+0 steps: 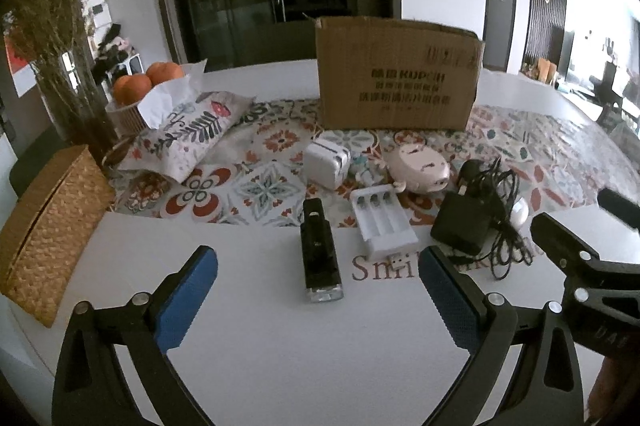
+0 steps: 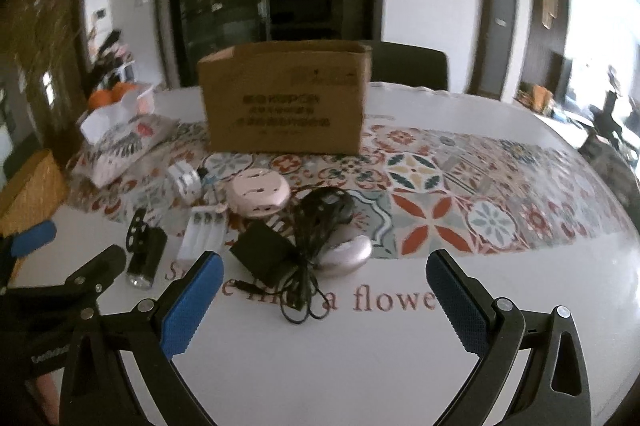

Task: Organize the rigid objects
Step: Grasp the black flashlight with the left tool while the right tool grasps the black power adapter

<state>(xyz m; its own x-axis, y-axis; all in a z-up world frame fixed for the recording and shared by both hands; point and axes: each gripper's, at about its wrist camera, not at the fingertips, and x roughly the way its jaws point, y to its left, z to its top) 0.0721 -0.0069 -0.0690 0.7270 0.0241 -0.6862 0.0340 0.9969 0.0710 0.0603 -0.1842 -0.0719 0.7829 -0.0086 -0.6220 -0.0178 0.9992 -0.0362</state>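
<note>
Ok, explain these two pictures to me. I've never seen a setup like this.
A person holds a handheld two-finger gripper in each hand; each carries a camera looking along its blue fingers. One picture is from the left gripper, the other from the right gripper. Both are open and hold nothing. On the table lie a black flashlight, a white battery charger, a black power adapter with tangled cord, a white plug and a pink gadget. Behind them stands a cardboard box, likely where they go. To the left sit a tissue pack and oranges.
</note>
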